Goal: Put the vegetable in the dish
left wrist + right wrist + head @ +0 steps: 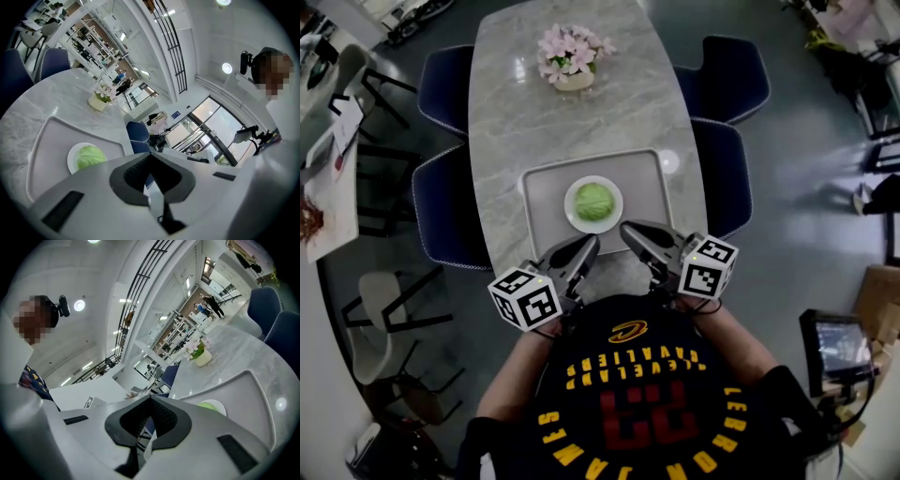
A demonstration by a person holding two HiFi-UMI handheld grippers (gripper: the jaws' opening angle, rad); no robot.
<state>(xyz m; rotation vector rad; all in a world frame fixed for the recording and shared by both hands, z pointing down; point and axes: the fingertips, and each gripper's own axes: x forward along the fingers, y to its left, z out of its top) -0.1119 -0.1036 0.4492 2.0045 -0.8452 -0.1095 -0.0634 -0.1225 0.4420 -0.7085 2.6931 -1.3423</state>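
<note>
A green cabbage (594, 200) lies in a white dish (573, 210) at the middle of a grey tray (546, 185) on the marble table. Both grippers hover at the table's near edge, just short of the tray. My left gripper (590, 243) is shut and holds nothing. My right gripper (628, 228) is also shut and empty. In the left gripper view the cabbage (89, 156) shows left of the shut left gripper (150, 156). In the right gripper view only a sliver of the cabbage (207, 404) peeks over the right gripper (151, 399).
A pot of pink flowers (571, 58) stands at the table's far end. Dark blue chairs (442, 90) (733, 77) flank both long sides. A desk with clutter (328, 187) is at the left and a monitor (836, 345) at the lower right.
</note>
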